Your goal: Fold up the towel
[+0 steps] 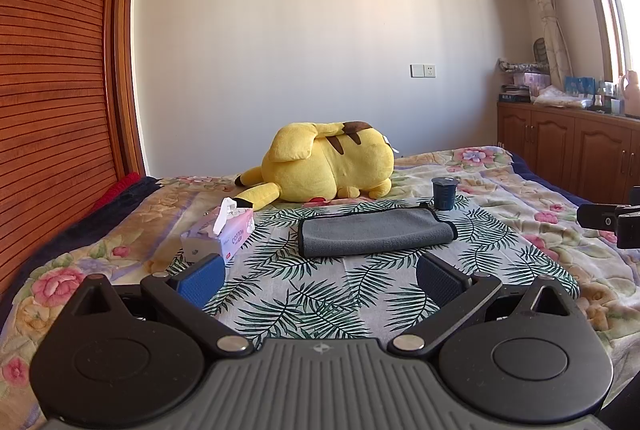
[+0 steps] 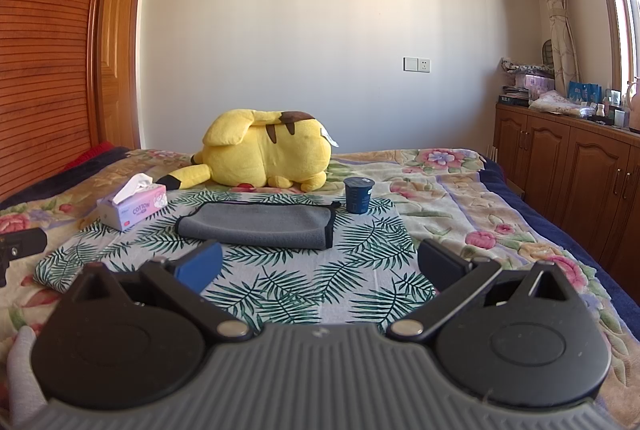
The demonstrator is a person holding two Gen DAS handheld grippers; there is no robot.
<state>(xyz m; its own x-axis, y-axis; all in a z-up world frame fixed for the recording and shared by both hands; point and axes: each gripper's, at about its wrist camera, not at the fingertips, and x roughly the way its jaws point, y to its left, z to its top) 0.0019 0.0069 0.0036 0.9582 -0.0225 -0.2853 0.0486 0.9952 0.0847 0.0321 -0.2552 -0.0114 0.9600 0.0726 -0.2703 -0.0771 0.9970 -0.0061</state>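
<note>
A grey towel (image 1: 374, 232) with dark edging lies folded flat on a leaf-print cloth (image 1: 304, 294) on the bed; it also shows in the right wrist view (image 2: 260, 226). My left gripper (image 1: 320, 276) is open and empty, held above the cloth a little short of the towel. My right gripper (image 2: 320, 266) is open and empty, also short of the towel's near edge. Part of the right gripper shows at the right edge of the left wrist view (image 1: 612, 222).
A pink tissue box (image 1: 224, 234) stands left of the towel. A dark cup (image 1: 444, 193) stands at the towel's far right corner. A yellow plush toy (image 1: 324, 165) lies behind. Wooden cabinets (image 2: 568, 173) line the right side; a wooden wardrobe (image 1: 52, 89) is on the left.
</note>
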